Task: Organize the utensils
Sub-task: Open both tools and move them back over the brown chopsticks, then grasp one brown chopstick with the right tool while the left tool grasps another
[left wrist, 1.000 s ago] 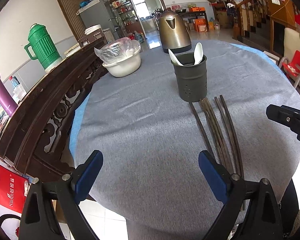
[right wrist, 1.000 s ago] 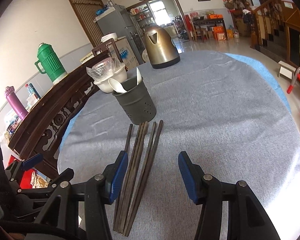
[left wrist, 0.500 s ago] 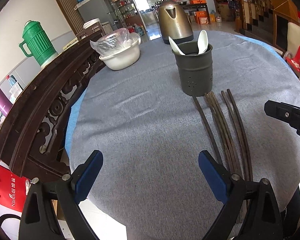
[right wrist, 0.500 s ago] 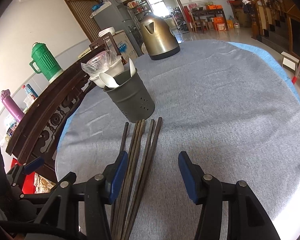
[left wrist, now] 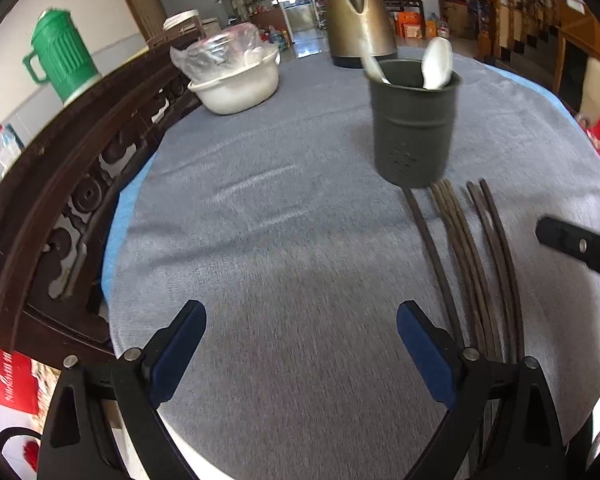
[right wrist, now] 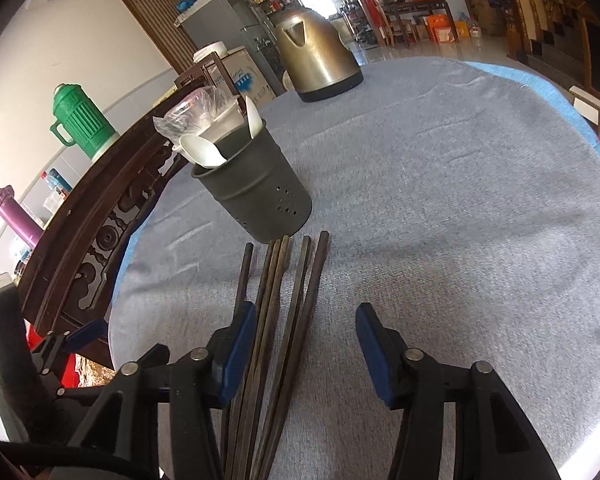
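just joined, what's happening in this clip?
Utensil tidy-up, nothing grasped yet. Dark chopsticks lie loose on the grey tablecloth in front of a dark holder that already has white spoons in it. The right gripper is open over the chopsticks; the left gripper is open above bare cloth beside them.

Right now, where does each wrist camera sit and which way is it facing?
Left wrist: behind the open left tool, low over the table's near edge, facing the utensil holder; the right tool's tip pokes in at right.
Right wrist: behind the open right tool, above the chopsticks, facing the holder; the left tool shows at lower left.
Shared: holder, spoons, chopsticks, kettle, bowl.
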`<state>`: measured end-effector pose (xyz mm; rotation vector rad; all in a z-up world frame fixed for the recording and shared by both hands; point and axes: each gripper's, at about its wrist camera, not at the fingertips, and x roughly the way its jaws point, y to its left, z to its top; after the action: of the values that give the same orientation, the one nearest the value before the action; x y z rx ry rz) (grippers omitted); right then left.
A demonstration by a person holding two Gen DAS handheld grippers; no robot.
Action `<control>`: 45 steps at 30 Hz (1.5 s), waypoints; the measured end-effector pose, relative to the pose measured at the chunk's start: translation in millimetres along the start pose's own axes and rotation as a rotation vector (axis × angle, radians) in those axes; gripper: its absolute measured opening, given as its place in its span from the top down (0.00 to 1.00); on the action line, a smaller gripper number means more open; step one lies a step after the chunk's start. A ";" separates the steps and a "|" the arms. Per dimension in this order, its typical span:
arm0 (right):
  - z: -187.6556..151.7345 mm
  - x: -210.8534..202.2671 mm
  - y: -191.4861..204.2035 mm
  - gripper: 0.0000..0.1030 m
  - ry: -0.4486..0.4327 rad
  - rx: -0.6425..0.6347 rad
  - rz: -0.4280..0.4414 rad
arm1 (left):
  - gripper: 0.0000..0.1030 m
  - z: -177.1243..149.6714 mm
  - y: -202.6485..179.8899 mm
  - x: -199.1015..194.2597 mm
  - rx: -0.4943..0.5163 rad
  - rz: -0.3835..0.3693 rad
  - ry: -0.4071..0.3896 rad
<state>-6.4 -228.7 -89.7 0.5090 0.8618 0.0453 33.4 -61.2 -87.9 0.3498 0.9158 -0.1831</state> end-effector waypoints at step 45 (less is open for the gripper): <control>7.4 38.1 -6.2 0.87 0.176 -0.071 -0.163 | 0.59 38.5 -36.6 63.8 -0.086 -0.345 0.178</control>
<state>23.0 -228.1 -115.7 0.3703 1.0676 -0.0285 89.1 -109.9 -125.5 0.1268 1.1534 -0.4337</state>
